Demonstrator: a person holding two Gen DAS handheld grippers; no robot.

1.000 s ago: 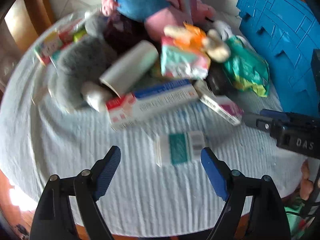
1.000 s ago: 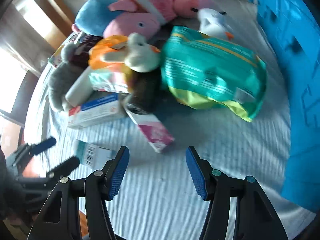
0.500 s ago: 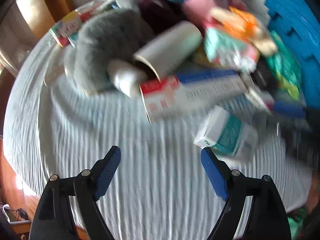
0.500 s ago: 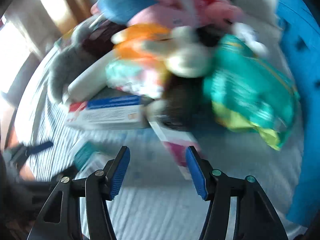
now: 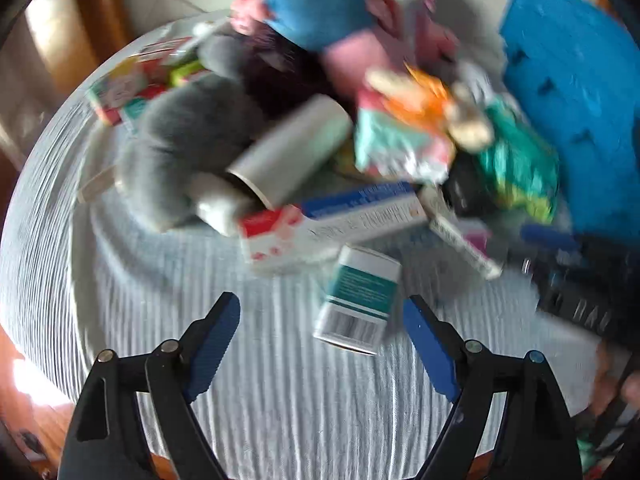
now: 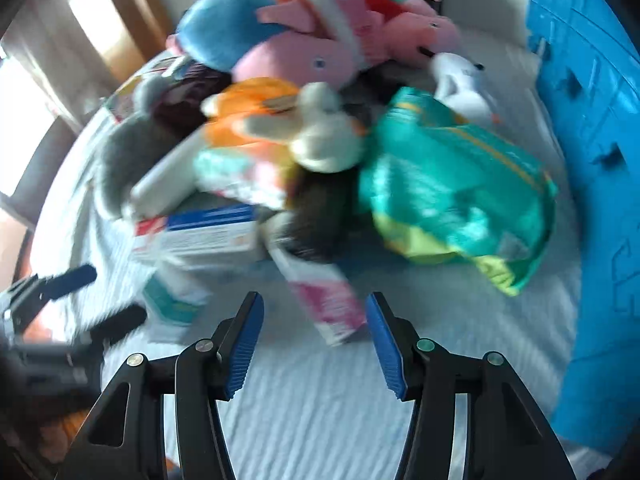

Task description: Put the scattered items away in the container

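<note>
A pile of toys and boxes lies on a round table with a pale striped cloth (image 5: 280, 400). My left gripper (image 5: 320, 344) is open and empty; a small white and teal box (image 5: 360, 300) lies just ahead between its fingers, nearer the right one. My right gripper (image 6: 314, 344) is open and empty, with a white and pink box (image 6: 324, 300) right in front of it. The blue crate (image 6: 592, 160) stands at the right, also in the left wrist view (image 5: 572, 80). The left gripper shows at the left in the right wrist view (image 6: 100, 300).
The pile holds a long red, white and blue box (image 5: 332, 224), a grey plush (image 5: 180, 140), a white roll (image 5: 292, 148), a teal bag (image 6: 460, 192), pink and blue plush toys (image 6: 312, 52) and a dark cylinder (image 6: 316, 216). The table edge is close below both grippers.
The left gripper swung left and back, and the teal box now lies turned lengthwise between its fingers. The right gripper moved nearer the pink box. Both stayed open.
</note>
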